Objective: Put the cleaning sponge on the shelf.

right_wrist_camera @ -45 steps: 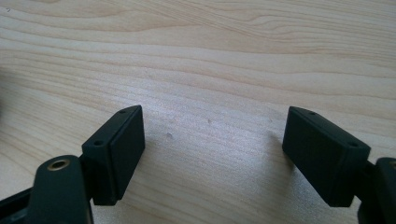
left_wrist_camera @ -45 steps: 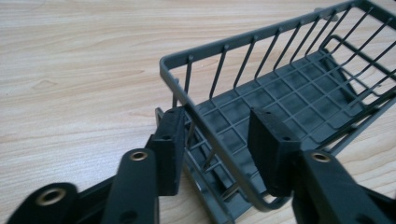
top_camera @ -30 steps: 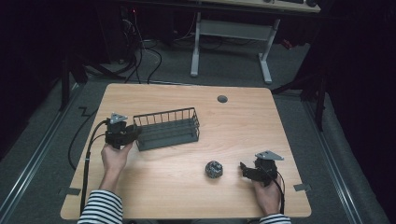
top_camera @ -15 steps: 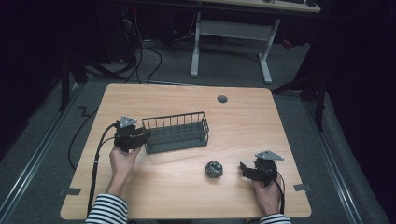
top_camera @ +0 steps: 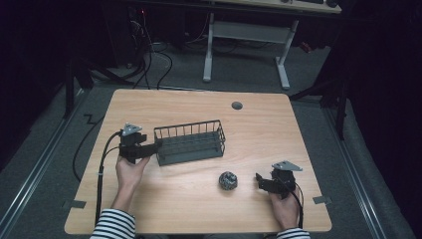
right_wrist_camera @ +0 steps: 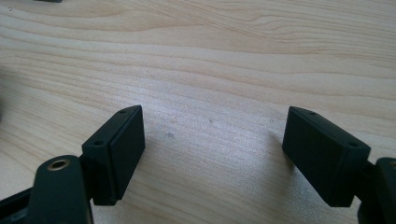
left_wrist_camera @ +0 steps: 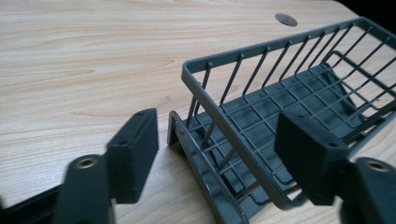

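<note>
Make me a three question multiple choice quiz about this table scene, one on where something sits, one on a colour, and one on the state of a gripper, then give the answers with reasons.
1. Where does the small dark ball lie?
A. Inside the basket
B. On the table between the basket and the right gripper
C. In the left gripper

2. What colour is the wire basket?
A. Dark grey
B. White
C. Red

3. How does the left gripper stand?
A. Shut on the ball
B. Shut on nothing
C. Open, astride the basket's end

Answers: B, the ball rests on bare wood left of the right gripper. A, its wires look dark grey in both views. C, its jaws stand apart, one on each side of the end rim.
</note>
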`<state>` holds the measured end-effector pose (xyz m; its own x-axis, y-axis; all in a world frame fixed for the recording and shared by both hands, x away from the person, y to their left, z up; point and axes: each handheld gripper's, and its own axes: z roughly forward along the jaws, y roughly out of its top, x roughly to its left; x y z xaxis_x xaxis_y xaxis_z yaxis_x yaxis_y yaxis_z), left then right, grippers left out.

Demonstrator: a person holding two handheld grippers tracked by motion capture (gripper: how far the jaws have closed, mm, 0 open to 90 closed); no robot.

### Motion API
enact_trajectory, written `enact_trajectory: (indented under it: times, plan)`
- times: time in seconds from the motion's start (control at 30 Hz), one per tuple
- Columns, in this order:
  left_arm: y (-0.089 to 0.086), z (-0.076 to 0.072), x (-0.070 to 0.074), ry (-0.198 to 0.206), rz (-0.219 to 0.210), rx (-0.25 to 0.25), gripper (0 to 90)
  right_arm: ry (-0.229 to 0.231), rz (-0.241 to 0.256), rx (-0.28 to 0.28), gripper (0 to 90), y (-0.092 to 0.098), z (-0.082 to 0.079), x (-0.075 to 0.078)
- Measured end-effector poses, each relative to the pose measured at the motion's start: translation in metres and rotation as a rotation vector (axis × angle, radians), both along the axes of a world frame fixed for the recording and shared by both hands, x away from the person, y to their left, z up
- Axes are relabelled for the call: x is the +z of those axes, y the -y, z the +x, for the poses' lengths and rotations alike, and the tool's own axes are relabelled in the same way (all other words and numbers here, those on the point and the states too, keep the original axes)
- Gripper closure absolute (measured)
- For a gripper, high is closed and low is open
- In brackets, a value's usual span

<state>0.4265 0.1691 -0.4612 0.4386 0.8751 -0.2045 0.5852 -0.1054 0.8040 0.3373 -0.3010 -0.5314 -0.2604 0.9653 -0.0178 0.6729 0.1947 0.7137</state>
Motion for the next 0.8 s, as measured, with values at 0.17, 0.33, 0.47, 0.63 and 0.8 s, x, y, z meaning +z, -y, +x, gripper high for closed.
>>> enact_trajectory:
  times: [0.17,0.33,0.47,0.63,0.8]
  plan:
    - [-0.011,-0.009,0.008,0.014,-0.001,-0.009,25.5,0.000,0.000,0.000,21.1,0.000,0.000,0.000]
    - [-0.022,-0.022,0.008,0.022,0.021,-0.027,24.6,-0.001,0.001,0.000,21.1,0.000,0.000,0.000]
    - [-0.030,-0.030,0.001,0.013,0.054,-0.027,24.5,-0.001,0.001,0.000,21.1,0.000,0.000,0.000]
    - [-0.042,-0.045,-0.018,-0.006,0.086,-0.018,24.9,0.000,0.000,-0.001,21.4,0.000,0.000,0.000]
    - [-0.048,-0.052,-0.033,-0.024,0.096,-0.006,25.0,0.000,0.000,-0.001,21.4,0.000,0.000,0.000]
